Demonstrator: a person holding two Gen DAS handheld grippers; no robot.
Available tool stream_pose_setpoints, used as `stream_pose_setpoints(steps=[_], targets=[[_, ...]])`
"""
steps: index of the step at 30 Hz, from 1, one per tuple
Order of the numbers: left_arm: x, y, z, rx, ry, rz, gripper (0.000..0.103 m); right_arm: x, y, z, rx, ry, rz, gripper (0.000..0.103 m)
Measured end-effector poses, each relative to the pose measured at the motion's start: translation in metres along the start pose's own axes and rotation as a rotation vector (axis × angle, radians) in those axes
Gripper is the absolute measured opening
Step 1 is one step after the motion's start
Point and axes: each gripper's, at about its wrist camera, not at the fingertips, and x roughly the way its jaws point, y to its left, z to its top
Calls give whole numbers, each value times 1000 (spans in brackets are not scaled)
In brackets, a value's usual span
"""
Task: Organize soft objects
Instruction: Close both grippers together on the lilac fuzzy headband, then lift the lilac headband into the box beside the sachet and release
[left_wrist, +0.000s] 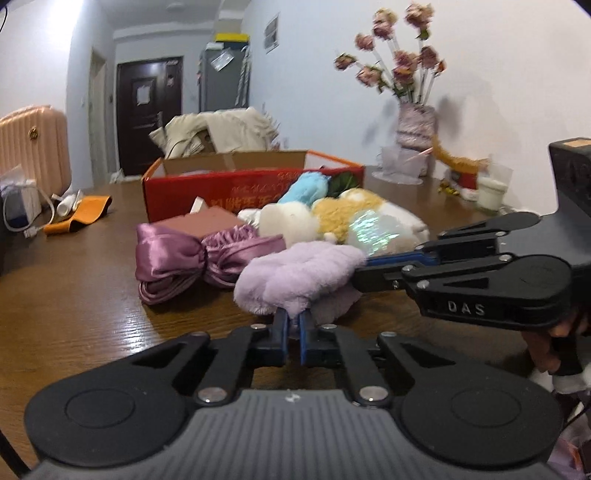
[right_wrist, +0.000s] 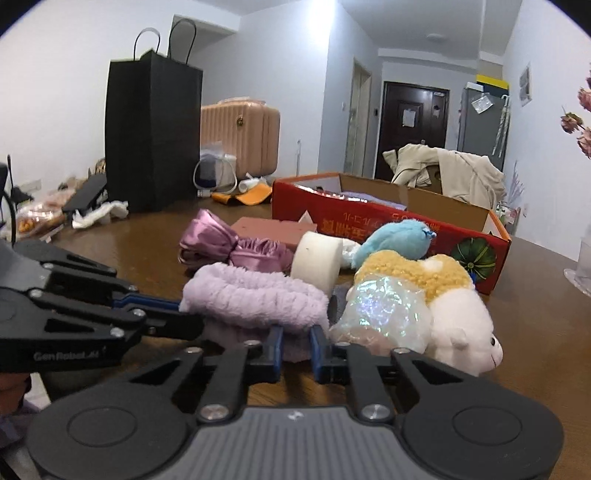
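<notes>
Left wrist view: the left claw is clamped on the near edge of the lilac fluffy cloth. The right claw grips its other side. It lies bunched on the bench.

The left wrist view sat low over the table, looking forward along its own claw toward the far door and the vase of flowers. The right wrist view, equally low and close, faced the same door from further right, with a black bag at its left. Both shared the lilac plush cloth, the red box, and each other's claw.
</notes>
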Motion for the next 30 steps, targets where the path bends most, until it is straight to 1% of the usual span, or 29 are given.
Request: stream_pose_setpoints(steps=[4, 7, 10, 12, 13, 15, 17, 18, 19, 20, 22, 24, 25, 27, 28, 29, 30], targets=[[-20, -3, 6, 31, -43, -39, 6, -26, 6, 0, 3, -60, -1, 2], [-35, 0, 20, 38, -74, -61, 5, -40, 6, 8, 28, -104, 30, 0], [-40, 10, 43, 19, -97, -110, 5, -42, 5, 25, 38, -143, 55, 0], [-33, 18, 59, 12, -109, -139, 5, -34, 5, 42, 18, -157, 46, 0], [-26, 22, 65, 23, -100, -139, 5, -28, 2, 48, 32, -158, 46, 1], [-7, 32, 75, 8, -57, -129, 4, -13, -8, 56, 80, -136, 67, 6], [7, 47, 84, -42, -30, -157, 4, -5, -20, 52, 150, -146, 108, 16], [12, 53, 89, -54, -33, -164, 4, -3, -24, 49, 181, -147, 141, 23], [15, 57, 94, -61, -37, -164, 4, 0, -27, 47, 211, -136, 173, 36], [18, 60, 98, -67, -43, -171, 4, 2, -27, 45, 225, -132, 190, 45], [21, 65, 107, -75, -59, -183, 4, 9, -22, 42, 201, -118, 189, 48], [23, 68, 117, -75, -79, -196, 4, 23, -17, 45, 169, -71, 119, 48], [23, 69, 121, -79, -84, -201, 4, 28, -18, 46, 165, -59, 100, 48], [22, 70, 128, -83, -104, -203, 4, 38, -27, 51, 197, -58, 107, 48], [22, 72, 132, -86, -113, -208, 4, 40, -31, 53, 216, -65, 118, 43], [24, 72, 137, -87, -121, -213, 4, 42, -34, 57, 224, -85, 131, 30], [24, 73, 142, -89, -132, -214, 4, 43, -37, 62, 225, -103, 135, 26]])
